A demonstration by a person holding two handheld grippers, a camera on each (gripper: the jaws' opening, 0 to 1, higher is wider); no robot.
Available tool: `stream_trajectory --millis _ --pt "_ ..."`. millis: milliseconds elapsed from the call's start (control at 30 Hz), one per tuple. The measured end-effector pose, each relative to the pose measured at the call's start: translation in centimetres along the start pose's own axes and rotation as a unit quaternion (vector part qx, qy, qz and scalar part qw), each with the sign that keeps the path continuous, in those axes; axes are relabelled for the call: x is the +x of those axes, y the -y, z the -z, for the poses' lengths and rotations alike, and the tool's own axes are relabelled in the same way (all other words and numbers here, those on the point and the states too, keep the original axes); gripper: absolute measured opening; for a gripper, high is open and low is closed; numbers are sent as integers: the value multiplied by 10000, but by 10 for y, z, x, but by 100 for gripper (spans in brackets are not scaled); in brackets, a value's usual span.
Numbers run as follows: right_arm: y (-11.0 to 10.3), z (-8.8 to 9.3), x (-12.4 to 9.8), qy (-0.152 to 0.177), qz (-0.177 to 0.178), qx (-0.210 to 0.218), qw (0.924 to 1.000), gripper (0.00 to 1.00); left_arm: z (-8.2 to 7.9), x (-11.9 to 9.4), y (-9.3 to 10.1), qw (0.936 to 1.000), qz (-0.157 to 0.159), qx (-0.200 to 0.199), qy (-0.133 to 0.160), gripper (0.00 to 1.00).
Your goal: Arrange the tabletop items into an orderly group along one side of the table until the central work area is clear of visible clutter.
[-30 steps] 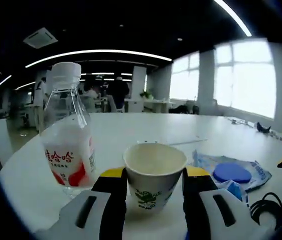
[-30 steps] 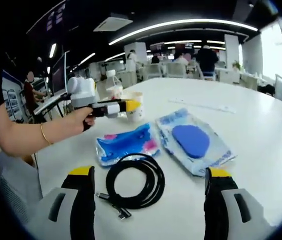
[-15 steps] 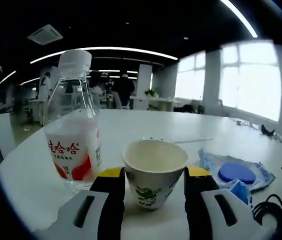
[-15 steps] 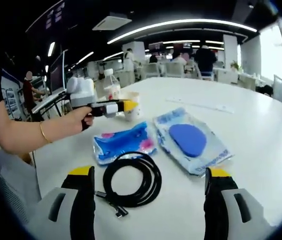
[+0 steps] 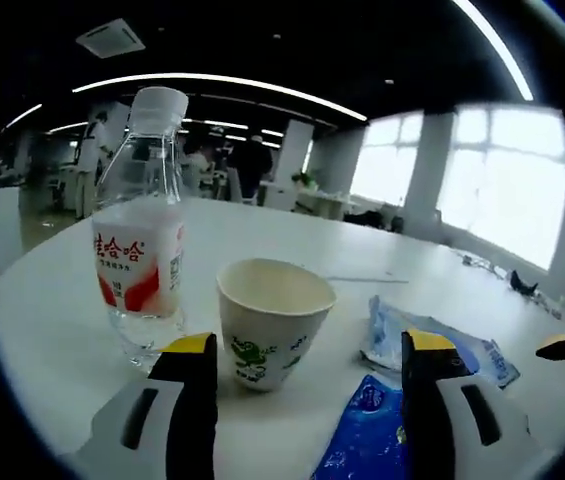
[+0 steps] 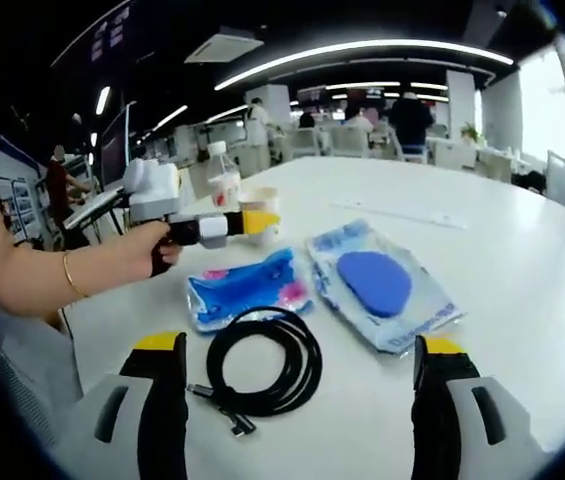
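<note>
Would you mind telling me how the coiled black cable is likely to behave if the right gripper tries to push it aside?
The coiled black cable will probably flop rather than slide as one piece: its loops lie loose on the white table, with nothing tying them. Its plug end trails free and may drag behind. It looks light, so the open right gripper should shift it easily.

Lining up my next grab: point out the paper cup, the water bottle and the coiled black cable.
paper cup point(image 5: 267, 335), left gripper view, printed side wall.
water bottle point(image 5: 139, 258), left gripper view, red label.
coiled black cable point(image 6: 305, 377), right gripper view, loop's right side.
</note>
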State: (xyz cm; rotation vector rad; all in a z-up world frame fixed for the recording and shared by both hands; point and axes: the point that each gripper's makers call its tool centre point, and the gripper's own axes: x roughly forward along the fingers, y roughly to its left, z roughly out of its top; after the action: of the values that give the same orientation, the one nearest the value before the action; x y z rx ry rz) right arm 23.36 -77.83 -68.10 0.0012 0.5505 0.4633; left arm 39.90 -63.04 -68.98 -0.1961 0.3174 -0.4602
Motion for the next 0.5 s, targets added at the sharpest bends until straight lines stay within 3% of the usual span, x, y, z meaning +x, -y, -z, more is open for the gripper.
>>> stream_trajectory --millis 333,500 --pt "4 -17 -9 222 46 87 9997 100 6 -26 16 9996 7 167 -214 89" --pt "3 -17 -13 192 25 146 9997 100 9 -36 31 9986 200 373 -328 93"
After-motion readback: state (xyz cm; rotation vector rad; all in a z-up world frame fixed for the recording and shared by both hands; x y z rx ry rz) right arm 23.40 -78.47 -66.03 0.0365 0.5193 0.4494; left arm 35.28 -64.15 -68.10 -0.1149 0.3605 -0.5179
